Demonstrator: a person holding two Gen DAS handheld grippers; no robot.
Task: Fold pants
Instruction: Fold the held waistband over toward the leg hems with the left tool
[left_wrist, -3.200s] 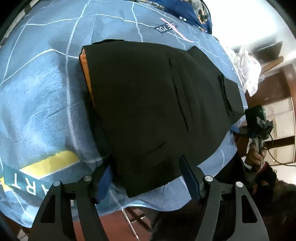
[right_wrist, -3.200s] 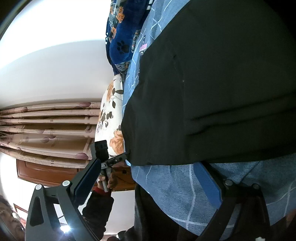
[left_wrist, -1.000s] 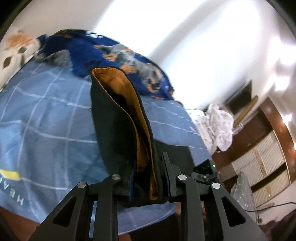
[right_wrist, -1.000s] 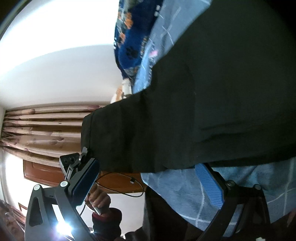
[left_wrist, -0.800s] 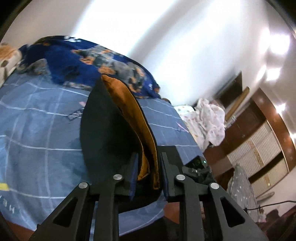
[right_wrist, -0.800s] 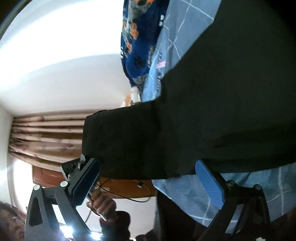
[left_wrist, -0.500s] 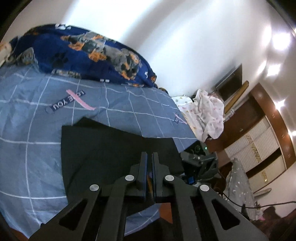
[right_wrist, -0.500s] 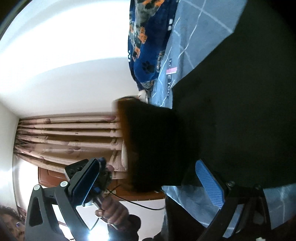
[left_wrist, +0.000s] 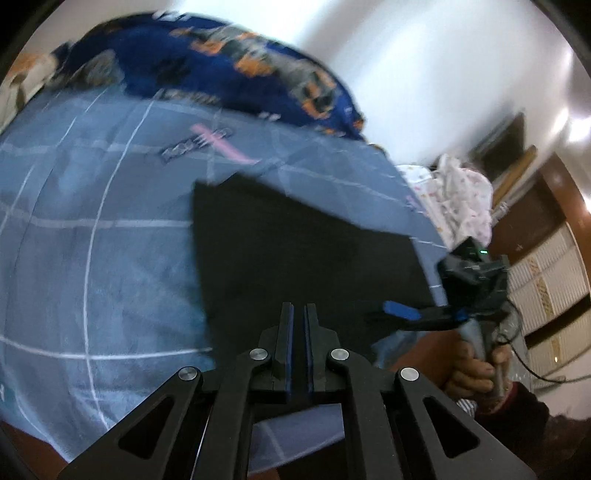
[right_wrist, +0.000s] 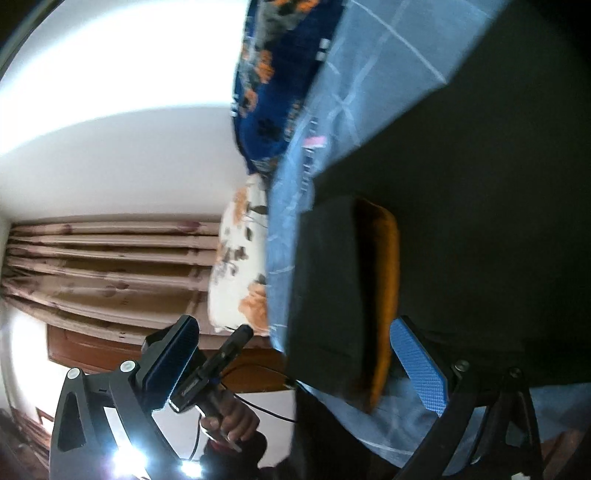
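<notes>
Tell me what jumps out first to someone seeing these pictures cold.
The black pants dominate, spread flat across the blue checked bedsheet; the right wrist view shows an orange lining at a folded edge. The left tongs sit shut over the pants with nothing visibly between them, while the right tongs stand open at the bed's edge. A dark blue blanket with orange prints is heaped by the white wall.

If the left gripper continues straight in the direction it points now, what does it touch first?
Most likely the black pants on the blue bedsheet. The shut left gripper points down at the pants; depth is unclear.
</notes>
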